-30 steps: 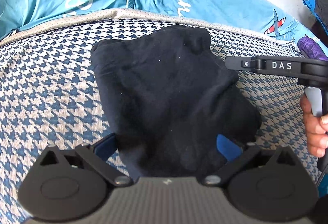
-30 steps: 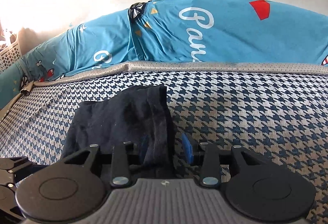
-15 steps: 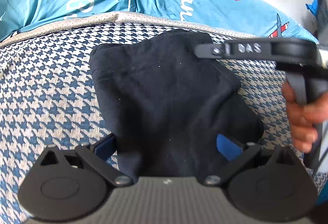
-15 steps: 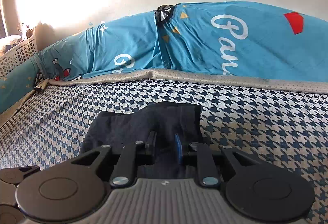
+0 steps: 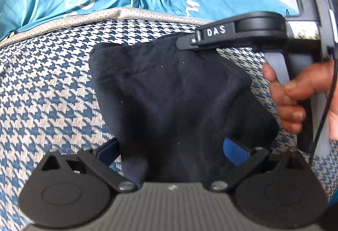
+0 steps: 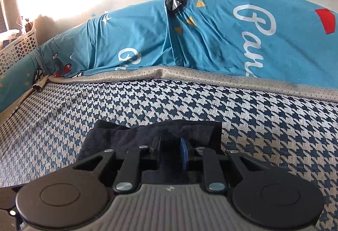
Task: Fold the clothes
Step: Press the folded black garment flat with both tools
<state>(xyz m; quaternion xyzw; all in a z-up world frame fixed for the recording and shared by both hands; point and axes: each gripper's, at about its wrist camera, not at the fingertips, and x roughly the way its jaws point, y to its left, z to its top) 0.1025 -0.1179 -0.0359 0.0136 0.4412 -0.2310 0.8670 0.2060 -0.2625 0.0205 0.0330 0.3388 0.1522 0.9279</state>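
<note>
Left wrist view: black soft cloth garment (image 5: 169, 91) is lying bunched on the blue-and-white houndstooth mattress (image 5: 46, 87). Left gripper (image 5: 171, 150) is standing spread wide, near edge of the cloth lying between its blue pads without being pinched. A bare hand (image 5: 300, 95) is holding the right gripper's handle over the cloth's far corner.

Right wrist view: right gripper (image 6: 170, 152) is clenching a fold of the garment (image 6: 131, 133), jaws having just been closing. Turquoise printed sheet (image 6: 211, 36) is lying behind.
</note>
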